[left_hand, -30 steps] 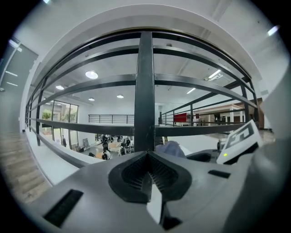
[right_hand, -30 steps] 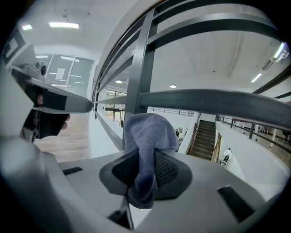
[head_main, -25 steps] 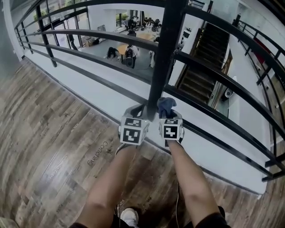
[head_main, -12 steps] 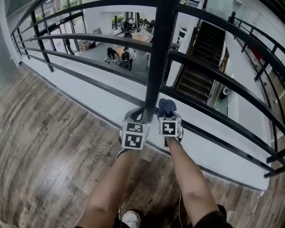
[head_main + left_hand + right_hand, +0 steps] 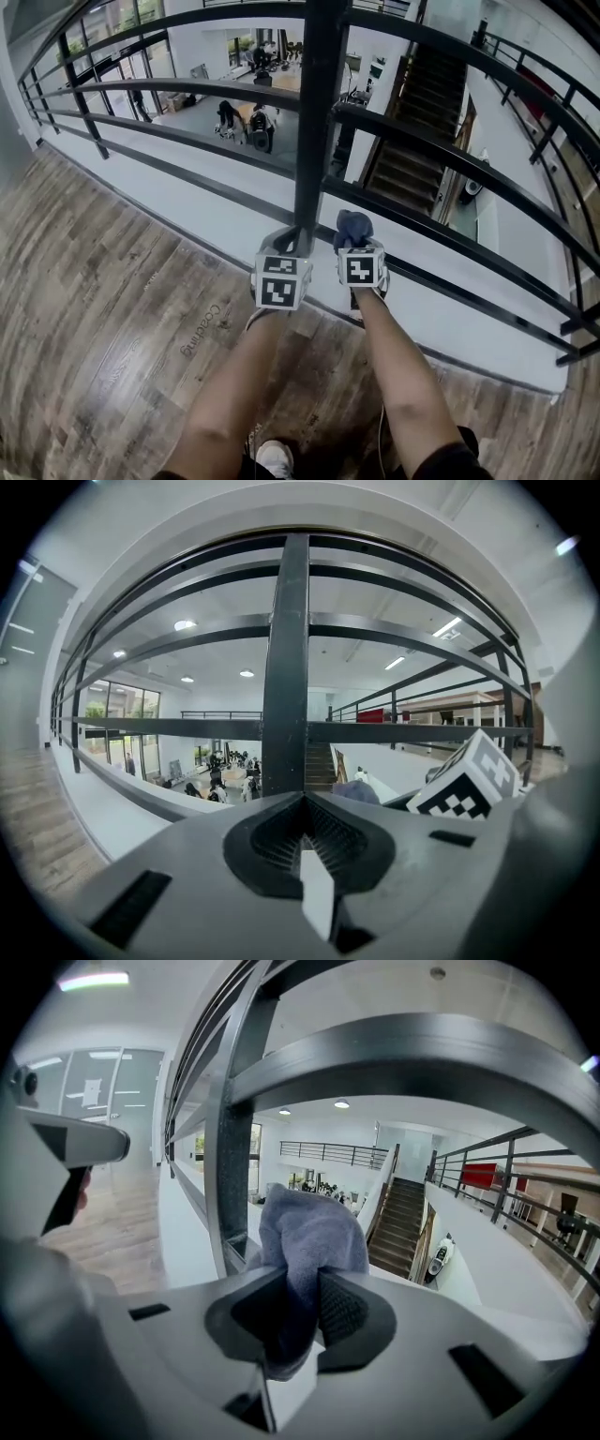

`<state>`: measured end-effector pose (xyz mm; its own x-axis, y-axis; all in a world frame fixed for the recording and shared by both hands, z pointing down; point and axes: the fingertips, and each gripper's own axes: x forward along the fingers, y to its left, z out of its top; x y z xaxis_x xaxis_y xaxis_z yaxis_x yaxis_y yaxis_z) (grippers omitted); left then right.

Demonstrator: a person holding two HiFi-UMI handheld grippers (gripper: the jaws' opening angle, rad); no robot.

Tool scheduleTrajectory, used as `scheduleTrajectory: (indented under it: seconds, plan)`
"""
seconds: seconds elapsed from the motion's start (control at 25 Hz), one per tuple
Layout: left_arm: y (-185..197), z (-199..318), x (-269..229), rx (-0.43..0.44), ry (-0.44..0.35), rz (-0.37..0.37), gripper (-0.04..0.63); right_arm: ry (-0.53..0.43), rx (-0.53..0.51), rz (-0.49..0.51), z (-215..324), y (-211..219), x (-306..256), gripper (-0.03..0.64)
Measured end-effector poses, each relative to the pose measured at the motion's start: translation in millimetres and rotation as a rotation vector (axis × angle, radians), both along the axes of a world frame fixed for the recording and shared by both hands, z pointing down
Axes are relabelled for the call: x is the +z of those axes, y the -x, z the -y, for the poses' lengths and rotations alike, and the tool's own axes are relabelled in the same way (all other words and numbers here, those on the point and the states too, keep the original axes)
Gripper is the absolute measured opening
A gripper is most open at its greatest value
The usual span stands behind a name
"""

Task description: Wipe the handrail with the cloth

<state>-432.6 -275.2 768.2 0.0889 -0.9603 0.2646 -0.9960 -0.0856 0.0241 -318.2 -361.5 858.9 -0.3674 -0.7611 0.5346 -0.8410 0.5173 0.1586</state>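
Head view showed the left gripper (image 5: 285,242) and the right gripper (image 5: 353,244) held side by side at the foot of the black railing's upright post (image 5: 316,112), the right one at 3 o'clock of the left with a narrow gap between their marker cubes. The left gripper pointed at the post base at its 12 o'clock, and in the left gripper view its jaws were pressed together with nothing between them, the post (image 5: 286,667) rising straight ahead. The right gripper's jaws were clamped on a blue-grey cloth (image 5: 309,1232), which bunched out beyond them toward 12 o'clock. In the right gripper view the post stood at 10 o'clock of the cloth, close beside it, though contact could not be made out. A thick bar of the handrail (image 5: 422,1054) crossed overhead, well apart from the cloth. A white ledge (image 5: 187,211) ran under the lowest rail, edging the wooden floor (image 5: 94,281), which lay open toward 9 o'clock. Between the rails at 1 o'clock, a staircase (image 5: 433,94) descended below.
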Motion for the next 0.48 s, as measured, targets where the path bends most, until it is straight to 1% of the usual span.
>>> scheduleTrajectory:
  seconds: [0.08,0.28,0.48]
  plan:
    - [-13,1,7,0.02,0.02,-0.011,0.002,0.003,0.007,0.007,-1,-9,-1,0.078]
    - [-41,9,21,0.058,0.051,0.003,0.002,0.013,0.041,0.045,0,-41,2,0.078]
    - [-78,17,32,0.095,0.08,0.03,0.002,0.045,0.105,0.099,2,-94,5,0.078]
